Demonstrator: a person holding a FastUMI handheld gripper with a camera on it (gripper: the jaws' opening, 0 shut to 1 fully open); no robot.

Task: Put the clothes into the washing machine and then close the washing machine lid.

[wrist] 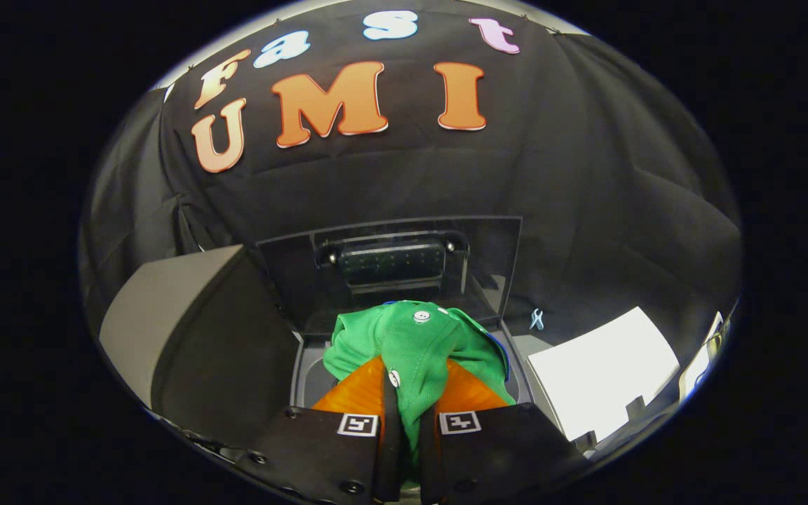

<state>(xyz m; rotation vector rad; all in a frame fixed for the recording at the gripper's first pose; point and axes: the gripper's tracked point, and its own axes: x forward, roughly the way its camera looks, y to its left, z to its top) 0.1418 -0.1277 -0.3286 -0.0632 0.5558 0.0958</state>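
Observation:
A green garment (pixel 414 344) with white buttons is bunched between my fingers, and my gripper (pixel 409 393) is shut on it. The cloth hangs over the open top of the washing machine (pixel 309 368), whose grey rim shows on both sides of the fingers. The machine's dark see-through lid (pixel 488 259) stands raised upright just beyond the garment. The tub itself is hidden under the cloth and my fingers.
A large grey box-like body (pixel 165 330) stands close on the left of the machine. A bright white flat surface (pixel 604 372) lies to the right. Black cloth walls close in the back and sides.

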